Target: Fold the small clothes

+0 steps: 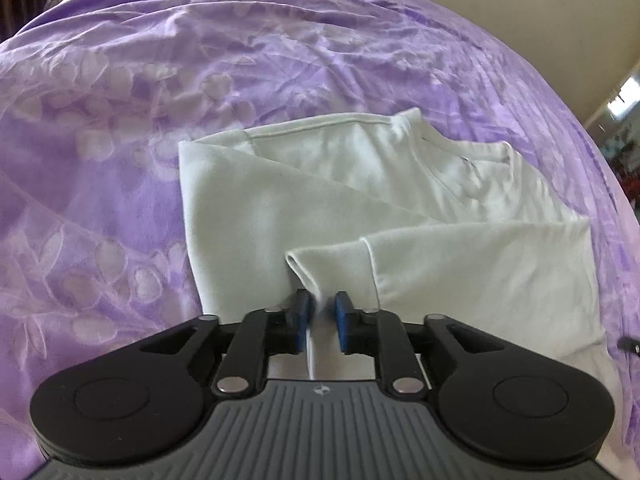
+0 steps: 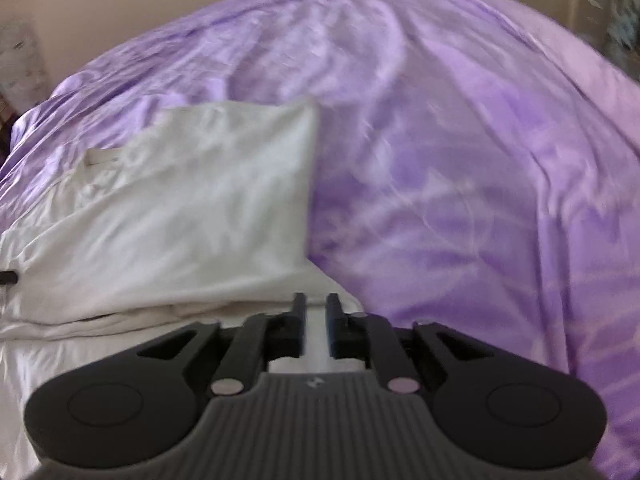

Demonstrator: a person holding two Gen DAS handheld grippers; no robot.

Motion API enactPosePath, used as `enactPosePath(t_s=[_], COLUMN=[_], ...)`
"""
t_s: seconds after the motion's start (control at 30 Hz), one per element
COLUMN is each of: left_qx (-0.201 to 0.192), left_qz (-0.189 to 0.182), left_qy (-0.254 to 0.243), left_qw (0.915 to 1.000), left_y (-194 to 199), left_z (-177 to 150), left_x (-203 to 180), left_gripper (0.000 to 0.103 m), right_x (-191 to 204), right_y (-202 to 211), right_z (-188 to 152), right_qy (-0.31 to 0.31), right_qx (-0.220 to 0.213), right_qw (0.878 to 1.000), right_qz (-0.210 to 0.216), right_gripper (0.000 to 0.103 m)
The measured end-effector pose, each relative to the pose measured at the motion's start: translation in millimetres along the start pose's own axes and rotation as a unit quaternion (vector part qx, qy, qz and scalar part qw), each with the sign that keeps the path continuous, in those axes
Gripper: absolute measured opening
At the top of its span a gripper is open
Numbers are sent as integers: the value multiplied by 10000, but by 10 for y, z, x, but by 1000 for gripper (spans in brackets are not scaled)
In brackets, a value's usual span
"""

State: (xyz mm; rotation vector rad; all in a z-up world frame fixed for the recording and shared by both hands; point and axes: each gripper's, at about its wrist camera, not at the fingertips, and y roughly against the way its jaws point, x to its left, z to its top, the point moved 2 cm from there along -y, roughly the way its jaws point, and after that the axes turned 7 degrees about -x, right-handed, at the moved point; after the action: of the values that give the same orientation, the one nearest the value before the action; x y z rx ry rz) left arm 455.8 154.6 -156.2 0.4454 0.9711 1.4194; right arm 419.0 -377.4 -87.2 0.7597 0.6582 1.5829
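Note:
A small white shirt (image 1: 320, 184) lies partly folded on a purple bedspread (image 1: 120, 120), sides turned in and neckline at the far right. My left gripper (image 1: 320, 304) is nearly closed, pinching the shirt's near hem; a fold of cloth runs between the blue pads (image 1: 343, 312). In the right wrist view the same shirt (image 2: 192, 208) lies to the left, blurred. My right gripper (image 2: 316, 308) is nearly closed at the shirt's near right edge, white cloth in the narrow gap between its fingers.
The purple floral bedspread (image 2: 480, 160) covers the whole bed around the shirt. A beige wall (image 1: 520, 20) lies beyond the far edge. The tip of the other gripper shows at the right edge of the left wrist view (image 1: 628, 345).

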Motion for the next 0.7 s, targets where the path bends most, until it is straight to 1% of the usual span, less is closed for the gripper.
enactPosePath(t_s=[0.03, 0.07, 0.13, 0.2, 0.23, 0.3, 0.33, 0.37, 0.4, 0.43, 0.47, 0.5, 0.53, 0.57, 0.6, 0.7], left_qx=[46, 86, 108, 123, 141, 168, 156, 150, 150, 146, 147, 153, 155, 156, 158, 137], left_qz=[-10, -19, -15, 8, -19, -52, -55, -56, -65, -75, -99, -124, -141, -153, -156, -151], left_qy=[-54, -107, -256, -315, -277, -230, -247, -258, -260, -249, -234, -232, -242, -261, -293, -267], left_qw=[10000, 9999, 9996, 9994, 9995, 9996, 9996, 9995, 9995, 9996, 9996, 9995, 9995, 9994, 9993, 9994], left_y=[34, 57, 105, 110, 106, 80, 73, 64, 53, 55, 58, 60, 62, 64, 67, 99], left_z=[-28, -52, -125, -192, -221, -262, -277, -287, -292, -298, -298, -300, -301, -305, -307, -311], left_x=[-1, -20, -44, -49, -40, -22, -15, -12, -4, 0, 5, 10, 13, 14, 14, 32], left_gripper=[26, 27, 28, 28, 28, 28, 28, 28, 28, 27, 28, 28, 28, 28, 28, 28], right_x=[50, 112, 230, 316, 321, 243, 185, 139, 131, 127, 122, 104, 92, 93, 99, 63], right_y=[0, -17, -133, -245, -274, -308, -303, -302, -322, -376, -459, -563, -612, -608, -586, -530], right_z=[26, 49, 95, 138, 170, 290, 344, 370, 373, 347, 284, 170, 67, 11, -35, -46], right_qy=[196, 465, 1010, 1488, 1482, 826, 385, 88, -49, -80, -2, 201, 402, 578, 785, 846], right_qx=[7, 8, 196, 286, 283, 280, 199, 137, 130, 207, 399, 709, 861, 847, 814, 909], right_qw=[9998, 9989, 9945, 9877, 9877, 9961, 9991, 9998, 9999, 9998, 9991, 9967, 9945, 9938, 9923, 9903], right_qz=[23, 5, -174, -374, -408, -149, 24, 115, 100, 10, -117, -351, -436, -431, -511, -620], right_gripper=[41, 41, 41, 40, 37, 30, 28, 28, 26, 19, 13, 1, 1, 1, 1, 0])
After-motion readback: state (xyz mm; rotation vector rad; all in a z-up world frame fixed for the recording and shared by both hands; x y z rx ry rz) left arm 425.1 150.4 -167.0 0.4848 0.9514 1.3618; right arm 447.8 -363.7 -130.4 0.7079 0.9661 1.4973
